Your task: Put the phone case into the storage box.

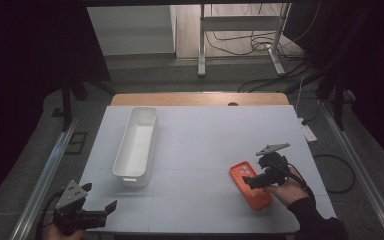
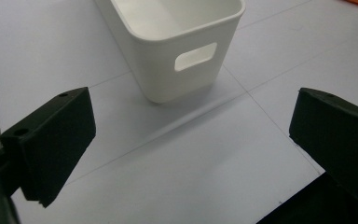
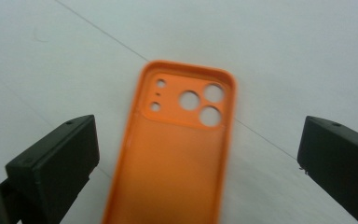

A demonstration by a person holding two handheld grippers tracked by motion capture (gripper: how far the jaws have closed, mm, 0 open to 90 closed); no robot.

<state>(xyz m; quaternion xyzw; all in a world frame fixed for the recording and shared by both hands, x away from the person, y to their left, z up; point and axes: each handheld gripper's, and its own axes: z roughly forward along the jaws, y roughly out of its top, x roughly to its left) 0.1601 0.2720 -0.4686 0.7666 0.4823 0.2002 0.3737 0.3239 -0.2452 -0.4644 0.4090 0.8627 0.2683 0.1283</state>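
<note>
While both hands rested near the front edge of the desk, the scene was laid out as follows.

Desk [image 1: 205,150]: a pale grey-white top with faint seam lines, carrying every item listed below.

Phone case [image 1: 250,184]: an orange phone case that lay flat on the right front part of the desk, inner side up, its camera cut-outs at the far end; in the right gripper view [image 3: 179,149] it lay between the two black jaws without touching either.

Right tongs [image 1: 252,184]: held by the right hand [image 1: 289,190] just above the case; jaws spread wide, with the case below the gap and nothing gripped.

Left tongs [image 1: 111,207]: held at the front left corner of the desk; jaws spread apart with bare desk between them, as the left gripper view [image 2: 191,140] showed.

Bin [image 1: 136,145]: a long white plastic bin with a handle slot in its near end wall [image 2: 195,57], standing on the left half of the desk, well apart from the case and just beyond the left tongs.
</note>
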